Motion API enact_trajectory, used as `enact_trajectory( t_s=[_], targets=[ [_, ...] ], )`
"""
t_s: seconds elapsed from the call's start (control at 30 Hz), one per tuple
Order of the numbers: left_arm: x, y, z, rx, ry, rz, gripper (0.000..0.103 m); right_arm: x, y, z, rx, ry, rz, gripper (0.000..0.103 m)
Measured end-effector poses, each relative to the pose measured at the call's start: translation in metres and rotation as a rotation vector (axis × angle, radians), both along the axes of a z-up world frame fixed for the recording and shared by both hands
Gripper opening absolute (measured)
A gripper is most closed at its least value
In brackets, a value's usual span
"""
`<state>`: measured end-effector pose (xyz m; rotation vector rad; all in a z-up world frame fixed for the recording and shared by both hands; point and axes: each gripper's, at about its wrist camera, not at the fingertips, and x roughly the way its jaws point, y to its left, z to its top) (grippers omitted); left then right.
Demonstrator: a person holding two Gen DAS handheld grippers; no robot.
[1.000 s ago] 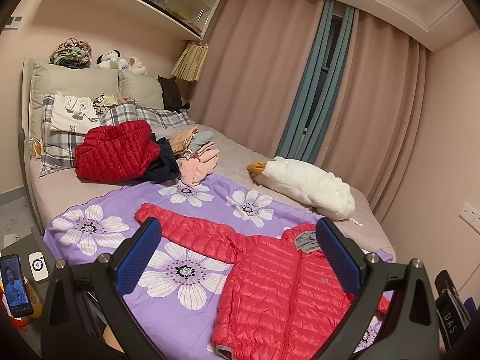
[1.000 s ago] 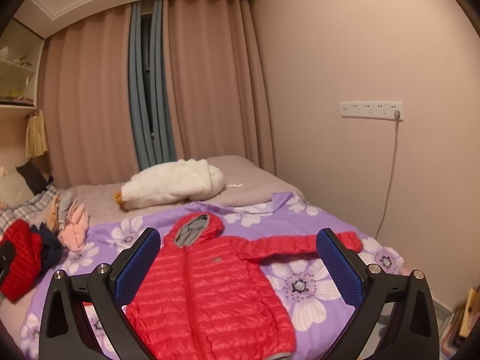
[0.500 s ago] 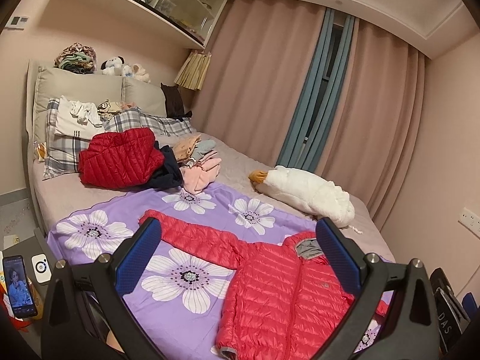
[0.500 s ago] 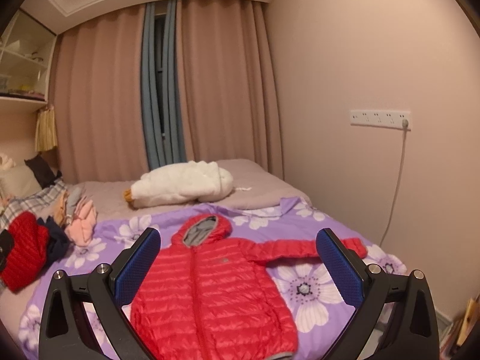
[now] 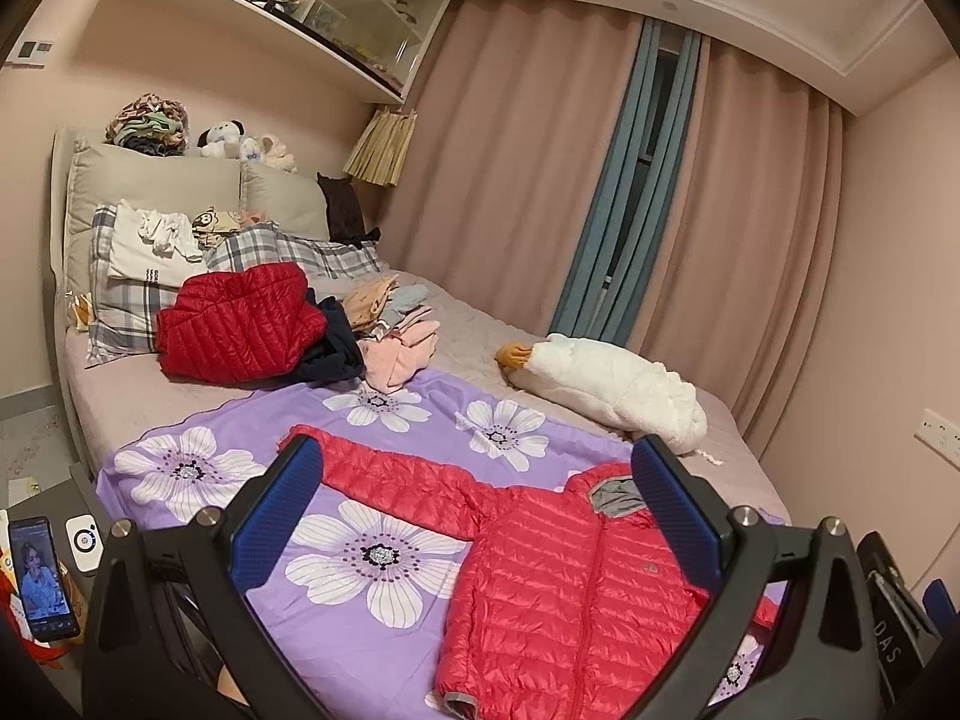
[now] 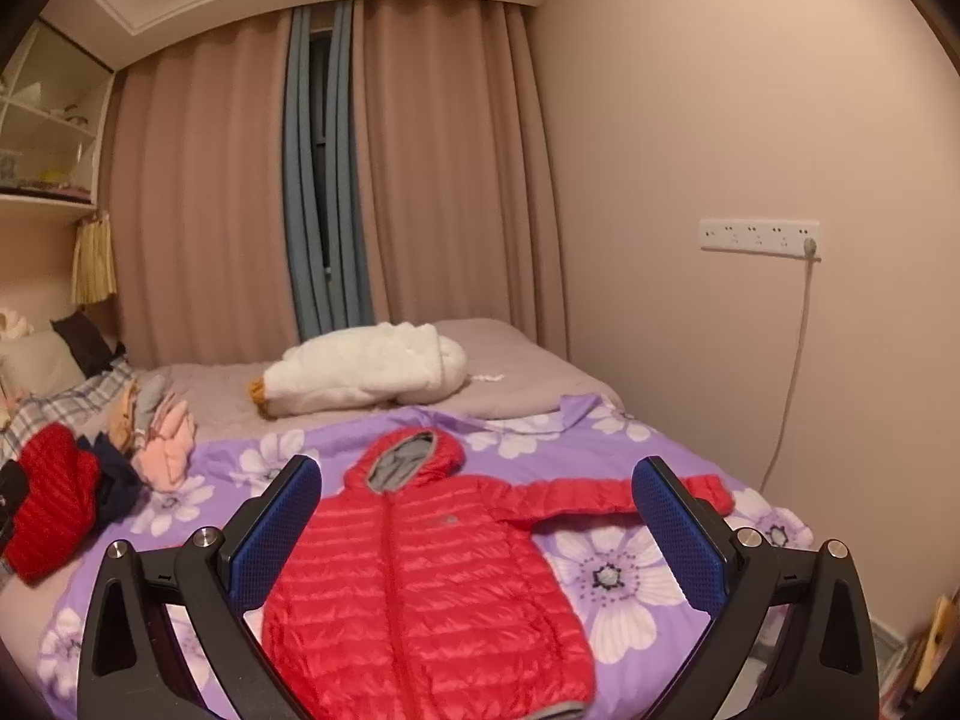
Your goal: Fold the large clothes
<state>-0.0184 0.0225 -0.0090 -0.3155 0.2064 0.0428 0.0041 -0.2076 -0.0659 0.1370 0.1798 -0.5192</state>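
A red hooded puffer jacket [image 5: 558, 588] lies flat, front up, sleeves spread, on a purple floral sheet [image 5: 360, 558] on the bed. It also shows in the right wrist view [image 6: 432, 576]. My left gripper [image 5: 474, 456] is open and empty, held above the near edge of the bed over the jacket's left sleeve. My right gripper [image 6: 477, 468] is open and empty, held above the jacket's body and right sleeve [image 6: 612, 495]. Neither gripper touches the jacket.
A folded dark red jacket [image 5: 240, 324], a navy garment [image 5: 330, 348] and pink clothes [image 5: 396, 354] are piled near the pillows [image 5: 150, 276]. A white fleece garment [image 5: 606, 384] lies at the far side. A phone [image 5: 42, 576] stands at the left. A wall socket strip [image 6: 759, 235] is on the right.
Both grippers have tilted upward a little, so the jacket and bed sit lower in both views. The jaws stay open. The jacket has not moved.
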Motion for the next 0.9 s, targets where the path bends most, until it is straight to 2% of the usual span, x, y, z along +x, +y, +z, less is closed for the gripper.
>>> enact_trajectory(
  t_s=[0.9],
  targets=[
    [0.0003,-0.003,0.0021,0.02,-0.004,0.006,0.103,-0.0023,-0.0075,-0.0045,0.025,0.008,0.006,0.103]
  ],
)
